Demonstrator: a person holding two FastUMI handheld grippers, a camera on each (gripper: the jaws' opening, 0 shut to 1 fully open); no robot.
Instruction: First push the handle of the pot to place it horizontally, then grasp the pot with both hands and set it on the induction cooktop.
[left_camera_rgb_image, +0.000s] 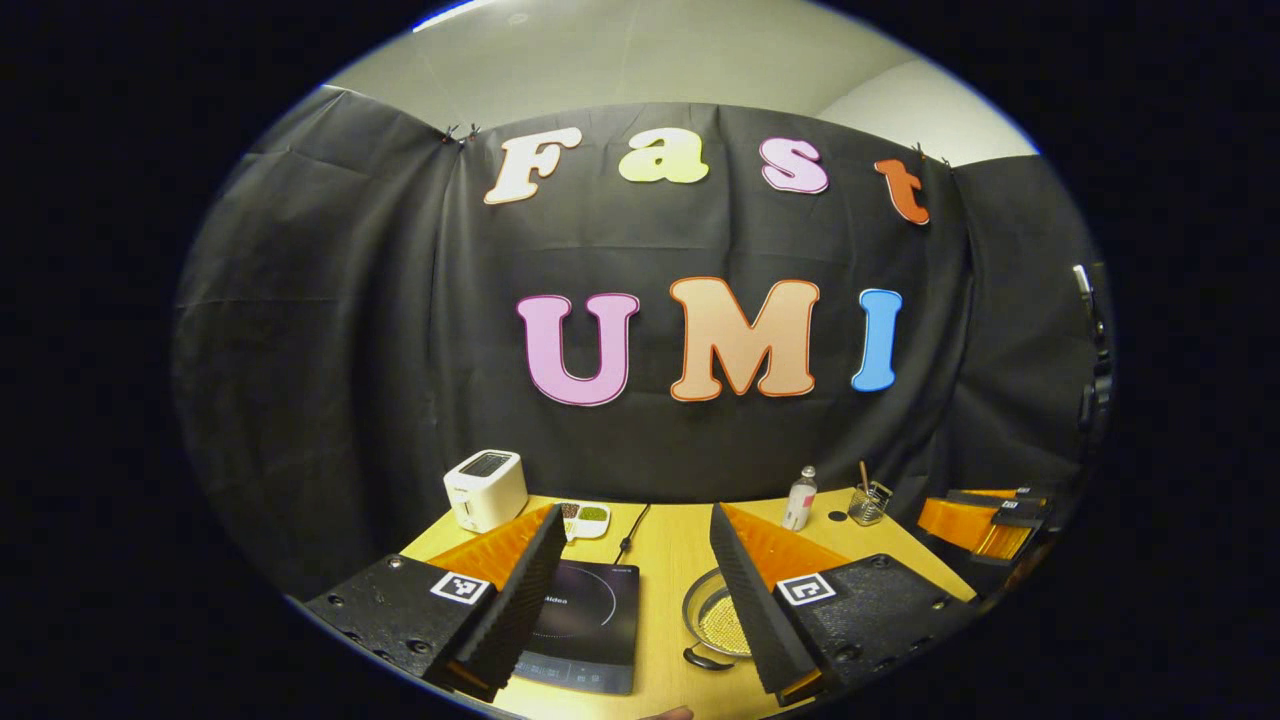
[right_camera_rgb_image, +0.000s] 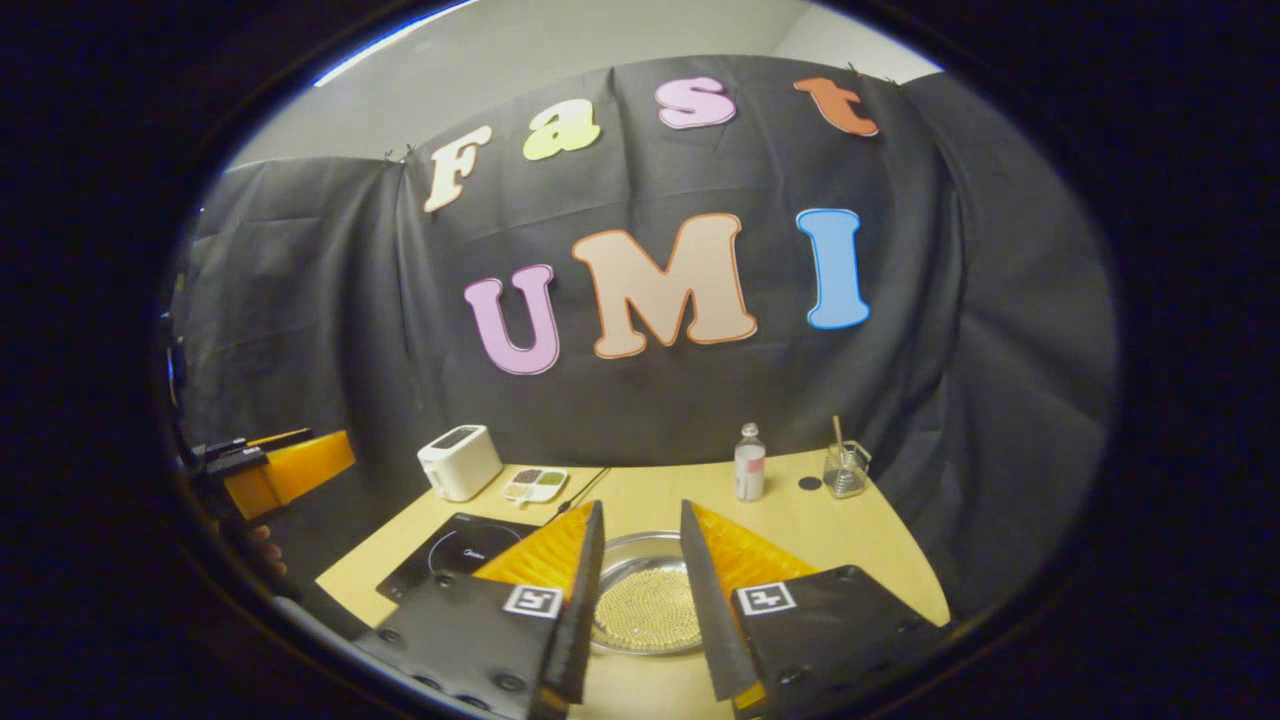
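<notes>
Hovering above the wooden table (right_camera_rgb_image: 800, 530), the left gripper (left_camera_rgb_image: 635, 600) and right gripper (right_camera_rgb_image: 640, 600) both hang with fingers spread, empty. The shallow metal pot (right_camera_rgb_image: 648, 600) with perforated base sits beside the black induction cooktop (left_camera_rgb_image: 585, 615). Nudging its dark handle (left_camera_rgb_image: 705, 659) sideways gently, low against the tabletop, should avoid sliding the pot.

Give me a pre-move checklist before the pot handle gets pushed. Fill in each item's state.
1. Left gripper open, holding nothing: ok.
2. Right gripper open, holding nothing: ok.
3. Pot on the table, beside the induction cooktop, not on it: ok for the start.
4. Pot handle located, dark, at the pot's near edge in the left gripper view: ok.
5. Handle already horizontal: cannot tell.
6. Cooktop surface bare for the pot: ok where visible; a finger hides part.
</notes>
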